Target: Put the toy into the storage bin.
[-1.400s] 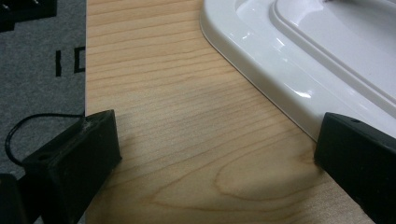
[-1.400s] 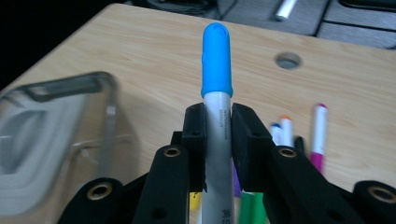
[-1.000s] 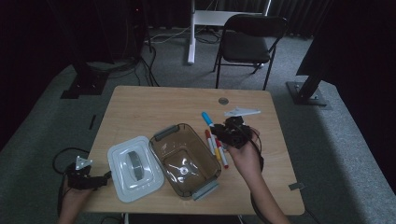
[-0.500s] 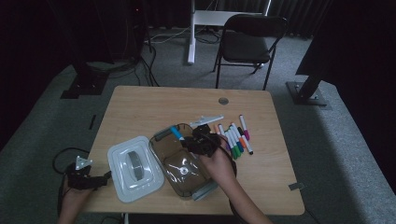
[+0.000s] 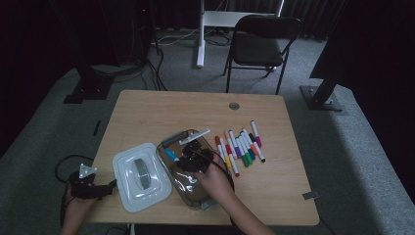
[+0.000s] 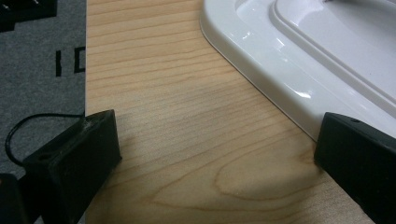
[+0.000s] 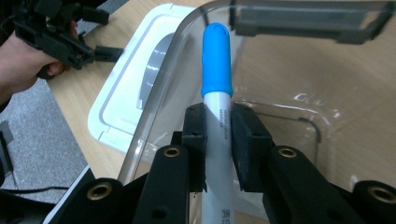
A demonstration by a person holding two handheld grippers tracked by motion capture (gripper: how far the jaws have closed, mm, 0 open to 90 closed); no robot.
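Observation:
My right gripper (image 5: 190, 159) (image 7: 218, 119) is shut on a white marker with a blue cap (image 5: 172, 155) (image 7: 216, 60). It holds the marker over the open clear plastic container (image 5: 215, 193) (image 7: 289, 109), with the cap pointing at the container's left rim. The container's white lid (image 5: 141, 176) (image 7: 122, 100) (image 6: 299, 60) lies flat to the left of it. Several coloured markers (image 5: 240, 147) lie in a row to the right of the container. My left gripper (image 5: 103, 189) (image 6: 219, 154) (image 7: 63, 35) rests at the table's left front edge beside the lid. It is open with bare wood between its jaws.
A white pen-like item (image 5: 195, 136) and a grey latch (image 5: 173, 139) lie at the container's far rim. The wooden table (image 5: 161, 112) has a round grommet (image 5: 234, 105) near its far edge. A dark chair (image 5: 259, 44) stands behind the table.
My right gripper has carried the blue-capped marker leftward from the marker row to above the container and come down lower. The left gripper has stayed put.

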